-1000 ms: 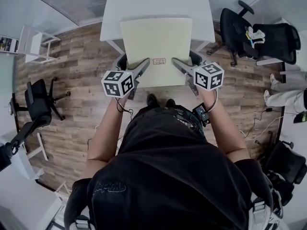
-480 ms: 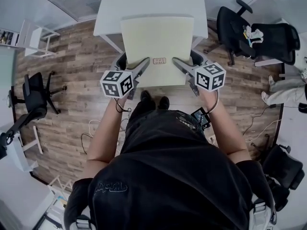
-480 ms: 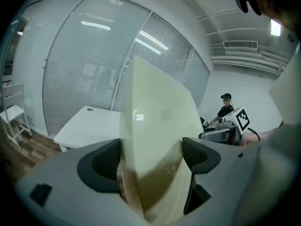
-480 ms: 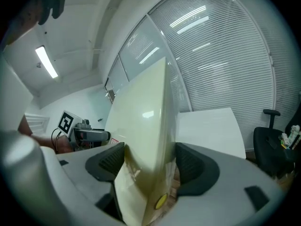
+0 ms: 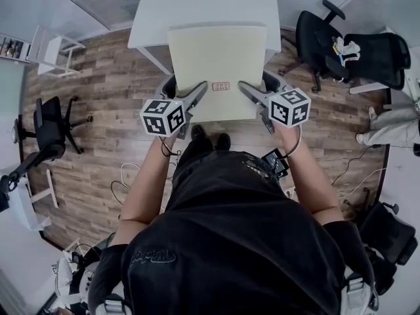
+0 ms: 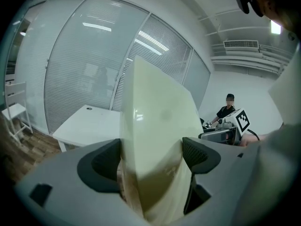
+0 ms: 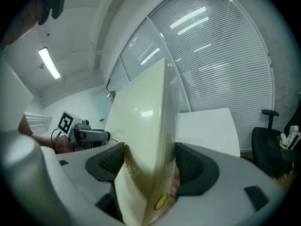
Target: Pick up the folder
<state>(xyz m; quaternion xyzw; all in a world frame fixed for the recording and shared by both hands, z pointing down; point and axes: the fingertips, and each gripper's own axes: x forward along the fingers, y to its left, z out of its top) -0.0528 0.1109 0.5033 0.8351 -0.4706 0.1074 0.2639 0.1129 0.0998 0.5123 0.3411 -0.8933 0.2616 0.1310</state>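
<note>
A pale yellow folder (image 5: 216,64) hangs lifted in front of me, above the near edge of the white table (image 5: 203,2). Its near left corner sits in my left gripper (image 5: 201,89), its near right corner in my right gripper (image 5: 244,87). A small red-printed label (image 5: 220,85) lies near its front edge. In the left gripper view the folder (image 6: 157,140) fills the gap between the two dark pads (image 6: 200,154). The right gripper view shows the same folder (image 7: 146,131) edge-on, squeezed between that gripper's pads (image 7: 110,161), with a yellow dot near its lower edge.
Wood floor (image 5: 98,97) lies below the folder and around my feet. Black office chairs (image 5: 335,41) stand at the right, another chair (image 5: 49,133) at the left. A white shelf unit (image 5: 46,51) stands at the far left. A person (image 6: 228,109) sits in the background.
The folder and both grippers have shifted slightly away from me toward the table. The grip on both corners is unchanged.
</note>
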